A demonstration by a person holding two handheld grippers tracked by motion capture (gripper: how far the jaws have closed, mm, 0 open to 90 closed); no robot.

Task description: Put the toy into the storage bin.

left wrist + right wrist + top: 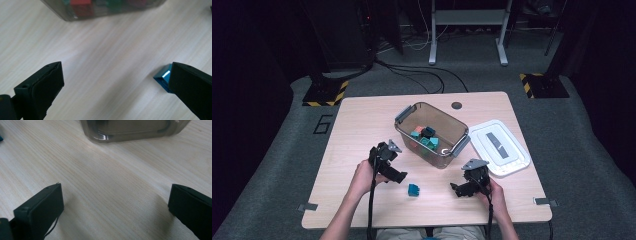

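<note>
High view: wooden table [362, 120] bearing a clear bin [432, 134] of coloured blocks and a white lid [499, 147]; no legible writing. A blue block [413, 189] lies just beside the left gripper [398, 176], well apart from the right gripper [458, 190]; both hands reach in low.

Left gripper view: jaws wide apart, nothing held; block touching or just outside the right-hand jaw.

Right gripper view: jaws wide apart over bare tabletop, bin ahead.

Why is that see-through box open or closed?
Open. The box has no top on; its white lid lies flat on the table beside it.
</note>
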